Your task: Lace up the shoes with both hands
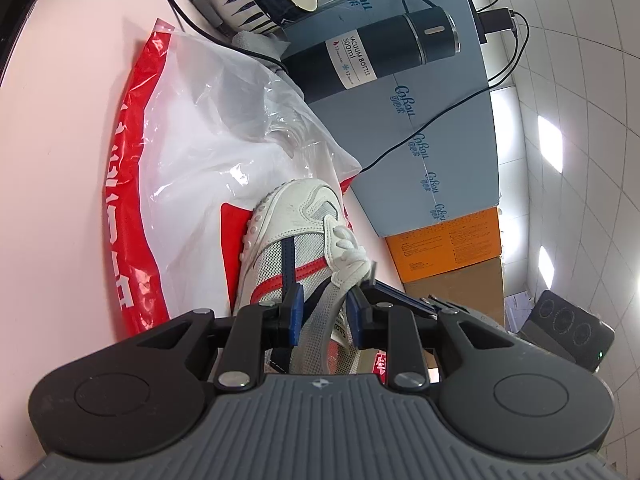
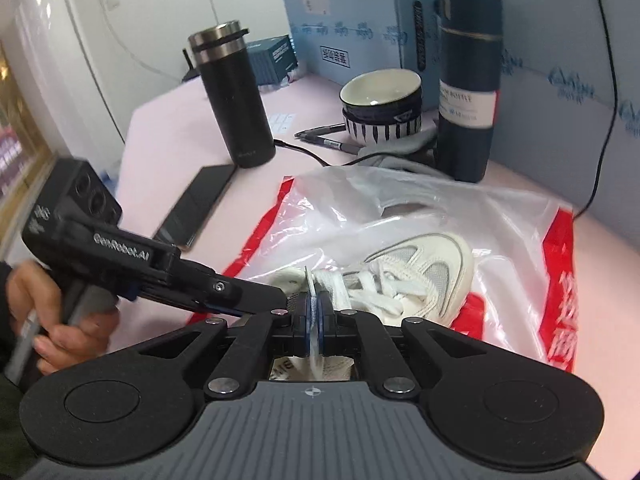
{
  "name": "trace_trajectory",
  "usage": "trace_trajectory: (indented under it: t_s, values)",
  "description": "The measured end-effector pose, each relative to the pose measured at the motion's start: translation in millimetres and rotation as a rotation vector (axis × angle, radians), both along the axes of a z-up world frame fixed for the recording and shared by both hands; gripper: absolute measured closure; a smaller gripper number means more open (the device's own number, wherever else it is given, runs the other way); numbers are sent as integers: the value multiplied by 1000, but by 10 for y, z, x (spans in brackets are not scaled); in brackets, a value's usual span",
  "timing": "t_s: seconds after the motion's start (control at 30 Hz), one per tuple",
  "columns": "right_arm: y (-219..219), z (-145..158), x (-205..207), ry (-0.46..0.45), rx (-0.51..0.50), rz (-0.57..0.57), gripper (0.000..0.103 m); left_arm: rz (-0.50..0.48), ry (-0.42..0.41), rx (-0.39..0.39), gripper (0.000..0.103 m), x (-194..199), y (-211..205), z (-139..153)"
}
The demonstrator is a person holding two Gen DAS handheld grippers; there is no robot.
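On a plastic bag (image 2: 420, 208) atop the table (image 2: 180, 136), the left gripper (image 1: 326, 306) fingers clamp the white shoe (image 2: 424, 268) tongue, steadying it while the right gripper (image 2: 315, 306) fingers pinch a lace (image 2: 320, 284) taut.

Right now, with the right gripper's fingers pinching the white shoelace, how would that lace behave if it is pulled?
The shoelace looks flat and woven, so it should be floppy and follow the right gripper. It seems threaded through the sneaker, so a hard pull could drag the shoe across the plastic bag, which looks slippery.
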State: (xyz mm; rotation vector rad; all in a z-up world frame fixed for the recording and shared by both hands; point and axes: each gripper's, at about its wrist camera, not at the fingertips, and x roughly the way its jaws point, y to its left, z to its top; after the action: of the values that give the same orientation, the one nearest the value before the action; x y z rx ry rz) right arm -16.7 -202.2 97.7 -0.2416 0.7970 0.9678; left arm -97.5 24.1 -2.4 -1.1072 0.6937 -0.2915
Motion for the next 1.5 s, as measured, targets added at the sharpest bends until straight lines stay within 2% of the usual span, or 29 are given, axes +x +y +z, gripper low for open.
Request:
trace_trajectory:
  t_s: [0.03, 0.47, 0.6, 0.8, 0.83, 0.87, 1.0, 1.03, 1.07, 1.1, 1.27, 1.37, 1.5]
  values:
    - [12, 5, -24, -17, -1, 9, 99, 0, 0, 2, 81, 1, -2, 3]
    - [10, -36, 11, 51, -45, 61, 100, -4, 0, 30, 80, 5, -23, 35]
    - [-4, -63, 67, 79, 0, 16, 100, -9, 1, 41, 80, 12, -27, 53]
    - [-187, -46, 178, 181, 133, -80, 99, -10, -2, 34, 79, 12, -22, 33]
    - [-189, -43, 170, 186, 135, -78, 99, -9, -1, 34, 77, 12, -19, 29]
    - [-182, -37, 155, 186, 131, -70, 99, -5, 10, 46, 63, 14, -17, 32]
    - [-167, -67, 117, 198, 133, -65, 99, -8, 24, 78, 55, -2, -23, 43]
    - [-168, -79, 117, 202, 138, -70, 99, -15, 46, 91, 42, 4, -29, 36]
    - [-169, -91, 118, 207, 143, -74, 99, -25, 70, 109, 37, 8, -44, 21]
    - [-170, -98, 113, 207, 146, -75, 99, -34, 75, 122, 38, -1, -61, 8]
    - [-184, -88, 88, 209, 161, -71, 99, -53, 53, 168, 59, -75, -121, 2]
    - [-201, -90, 96, 205, 176, -80, 99, -49, 23, 220, 62, -104, -142, 87]
    - [-176, -96, 88, 171, 181, -76, 99, -97, -16, 309, 62, -105, -192, 231]
